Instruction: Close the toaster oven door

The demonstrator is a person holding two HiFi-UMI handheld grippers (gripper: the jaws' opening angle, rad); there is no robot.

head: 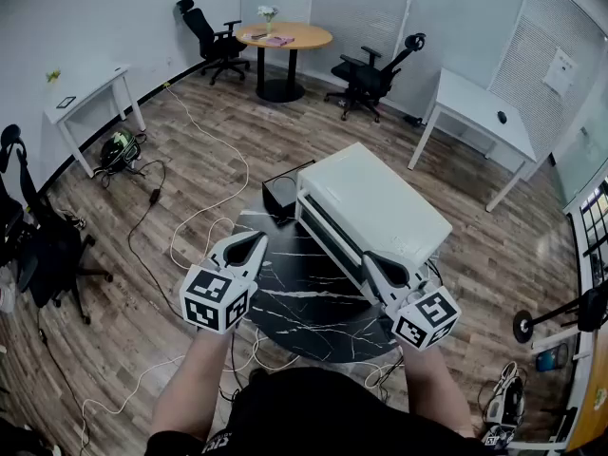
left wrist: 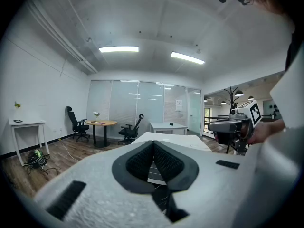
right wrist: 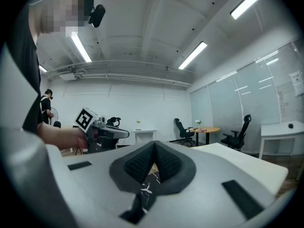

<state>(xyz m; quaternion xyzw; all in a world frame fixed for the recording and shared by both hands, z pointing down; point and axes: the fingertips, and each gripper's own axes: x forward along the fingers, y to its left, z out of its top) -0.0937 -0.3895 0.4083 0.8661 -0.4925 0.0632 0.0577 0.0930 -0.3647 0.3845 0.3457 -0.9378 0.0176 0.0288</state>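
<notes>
left gripper [head: 249, 246]: jaws closed, empty | right gripper [head: 376, 266]: jaws closed, empty | toaster oven [head: 375, 202]: on marble table [head: 294, 300]

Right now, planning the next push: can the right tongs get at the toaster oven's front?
Probably yes: the right tongs, shut and empty, hover close beside the toaster oven at its front, with nothing between them. The left tongs sit well aside over the black table.
</notes>
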